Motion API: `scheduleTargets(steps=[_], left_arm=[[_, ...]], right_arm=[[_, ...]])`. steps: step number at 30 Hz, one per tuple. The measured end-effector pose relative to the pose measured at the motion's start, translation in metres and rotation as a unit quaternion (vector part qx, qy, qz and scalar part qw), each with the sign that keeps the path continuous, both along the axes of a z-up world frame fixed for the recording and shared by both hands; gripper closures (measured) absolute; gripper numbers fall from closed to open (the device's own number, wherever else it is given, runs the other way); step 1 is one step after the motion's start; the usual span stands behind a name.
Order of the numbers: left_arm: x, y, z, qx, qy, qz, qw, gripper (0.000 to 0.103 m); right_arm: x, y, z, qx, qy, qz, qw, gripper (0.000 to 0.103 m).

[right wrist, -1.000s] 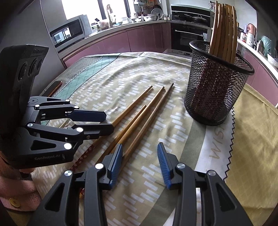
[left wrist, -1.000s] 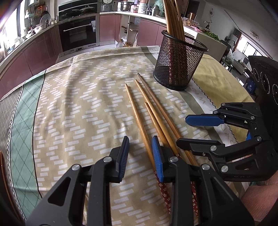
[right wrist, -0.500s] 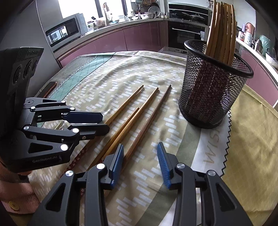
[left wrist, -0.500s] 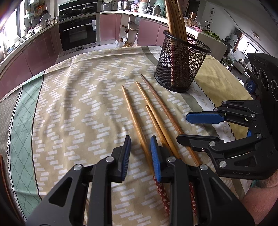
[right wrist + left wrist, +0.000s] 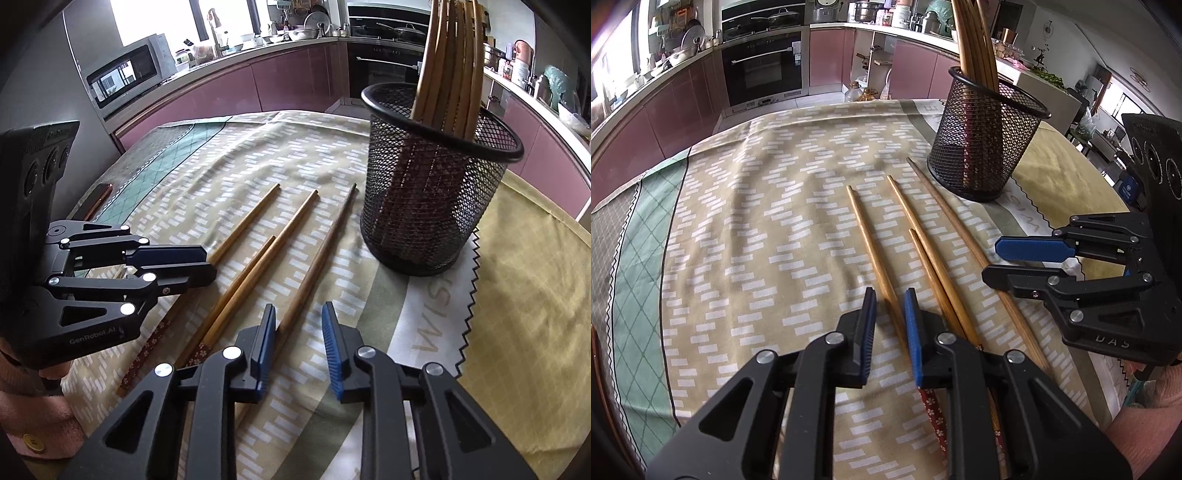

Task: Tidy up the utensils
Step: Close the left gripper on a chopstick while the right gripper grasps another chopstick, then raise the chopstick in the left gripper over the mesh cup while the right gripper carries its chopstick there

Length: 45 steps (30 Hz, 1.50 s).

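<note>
We are closing the left gripper [image 5: 889,306] on the leftmost chopstick [image 5: 871,254] and the right gripper [image 5: 298,325] on the rightmost chopstick [image 5: 314,262], both lying on the table [image 5: 746,221]; fingers narrow, not yet pinching. We should be gripping squarely before lifting toward the mesh holder [image 5: 436,192].

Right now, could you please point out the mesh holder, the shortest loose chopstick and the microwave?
mesh holder [image 5: 424,206], right wrist view, on its mesh wall.
shortest loose chopstick [image 5: 925,258], left wrist view, on its bare shaft.
microwave [image 5: 122,79], right wrist view, on its door.
</note>
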<state>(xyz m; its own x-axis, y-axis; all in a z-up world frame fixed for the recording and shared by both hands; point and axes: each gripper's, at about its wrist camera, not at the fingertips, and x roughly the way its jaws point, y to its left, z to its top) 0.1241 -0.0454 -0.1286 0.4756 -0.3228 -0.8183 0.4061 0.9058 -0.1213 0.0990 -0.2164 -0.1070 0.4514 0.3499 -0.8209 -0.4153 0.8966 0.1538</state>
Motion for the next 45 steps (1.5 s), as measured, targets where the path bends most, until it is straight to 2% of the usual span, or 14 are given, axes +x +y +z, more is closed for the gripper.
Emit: scheduleTargets(steps=[5,9,10,16,25,32,36,45], left_arm=[[0.006,-0.004,0.0,0.009,-0.002,0.001,1.0,0.086],[0.011,-0.007,-0.001,0.012,-0.005,0.005,0.9999,0.087],[0.012,-0.008,-0.001,0.014,-0.006,0.007,0.9999,0.09],[0.011,-0.007,-0.001,0.004,-0.011,0.019,0.9997,0.095],[-0.009,0.001,0.012,-0.016,-0.02,0.008,0.9996,0.096],[-0.016,0.0,0.004,-0.013,-0.001,-0.006,0.9999,0.096],[-0.016,-0.003,0.004,-0.011,0.004,-0.014,0.9998,0.095],[-0.003,-0.008,0.0,-0.008,0.01,-0.018,0.9998,0.094]], right_arm=[[0.007,0.003,-0.002,-0.004,0.001,-0.004,1.0,0.079],[0.013,0.001,-0.003,0.008,0.003,-0.01,1.0,0.088],[0.013,0.0,-0.004,0.014,0.006,-0.011,1.0,0.092],[0.014,-0.013,-0.005,0.053,0.017,-0.028,0.998,0.097],[0.003,-0.021,0.01,0.087,0.003,-0.016,0.996,0.097],[0.004,-0.006,0.004,0.07,0.019,0.015,0.997,0.097],[0.01,0.0,-0.003,0.056,0.03,0.016,0.998,0.094],[0.017,0.006,-0.005,0.054,0.026,0.019,0.998,0.096]])
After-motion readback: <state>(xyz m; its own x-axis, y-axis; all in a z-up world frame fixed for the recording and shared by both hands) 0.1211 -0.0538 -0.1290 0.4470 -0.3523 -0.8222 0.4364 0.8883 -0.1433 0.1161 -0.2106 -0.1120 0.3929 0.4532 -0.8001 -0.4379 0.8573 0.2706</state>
